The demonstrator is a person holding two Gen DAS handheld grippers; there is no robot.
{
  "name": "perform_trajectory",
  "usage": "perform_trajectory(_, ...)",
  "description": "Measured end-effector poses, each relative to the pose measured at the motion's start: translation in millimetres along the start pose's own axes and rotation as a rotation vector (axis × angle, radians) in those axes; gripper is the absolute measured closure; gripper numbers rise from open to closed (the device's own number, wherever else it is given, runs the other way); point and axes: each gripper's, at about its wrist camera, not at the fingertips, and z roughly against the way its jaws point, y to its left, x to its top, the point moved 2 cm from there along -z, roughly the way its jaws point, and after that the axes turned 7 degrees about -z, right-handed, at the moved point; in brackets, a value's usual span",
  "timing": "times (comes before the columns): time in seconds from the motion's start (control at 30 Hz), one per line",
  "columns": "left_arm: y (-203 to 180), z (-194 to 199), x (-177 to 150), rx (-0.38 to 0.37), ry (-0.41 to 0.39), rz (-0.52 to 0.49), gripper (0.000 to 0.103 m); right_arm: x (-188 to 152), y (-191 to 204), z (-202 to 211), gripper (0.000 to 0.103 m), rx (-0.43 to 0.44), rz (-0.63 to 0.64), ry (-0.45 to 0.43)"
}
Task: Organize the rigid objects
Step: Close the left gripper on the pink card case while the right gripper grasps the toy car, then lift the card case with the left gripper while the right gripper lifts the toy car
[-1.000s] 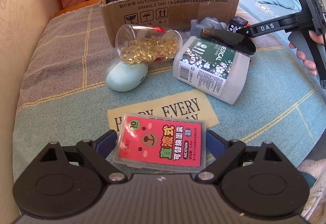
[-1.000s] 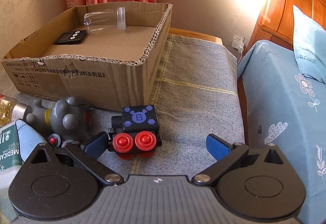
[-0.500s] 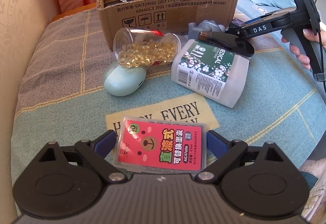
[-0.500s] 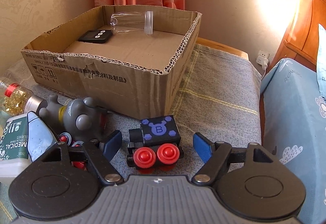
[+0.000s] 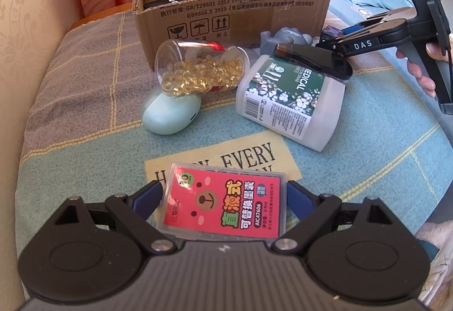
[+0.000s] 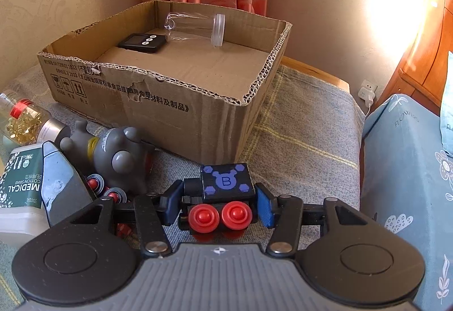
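Blanket-covered bed; brown cardboard box (image 6: 181,84) holding clear plastic jar (image 6: 195,28), black timer (image 6: 141,42). Right gripper (image 6: 216,202) clamped on black blocky toy car (image 6: 223,192); left gripper (image 5: 223,197) gripping red-labelled plastic case (image 5: 223,206). Several items unsorted.

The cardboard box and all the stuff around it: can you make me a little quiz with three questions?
1. True or false: the cardboard box already holds a clear empty jar and a small black timer.
2. What sits between the fingers of the right tool?
A. the grey rubber toy
B. the black toy block with red wheels
C. the capsule jar
3. Fill in: the left tool has its fingers at both sides of a flat pink ____.

Key
1. True.
2. B; the blue pads press both of its sides.
3. Refill case, a clear box with a pink bear label.
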Motion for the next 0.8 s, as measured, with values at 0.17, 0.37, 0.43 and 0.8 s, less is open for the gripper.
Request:
perform_trajectory(0.17, -3.4, 4.4, 0.8, -0.007, 0.001, -0.023, 0.011, -2.4, 2.1, 15.5, 0.046, 0.005, 0.025, -0.006)
perform_trajectory(0.37, -6.6, 14.3, 4.3, -0.005, -0.006, -0.047, 0.011, -1.8, -0.5, 31.7, 0.046, 0.005, 0.035, -0.018)
perform_trajectory(0.43, -6.7, 19.7, 5.4, 0.000, -0.015, -0.055, 0.011, -0.4, -0.5, 37.9, 0.046, 0.008, 0.037, -0.024)
perform_trajectory(0.8, -3.8, 36.0, 11.5, 0.016, -0.044, -0.050, 0.011, 10.2, 2.8, 65.8, 0.046, 0.023, 0.052, -0.087)
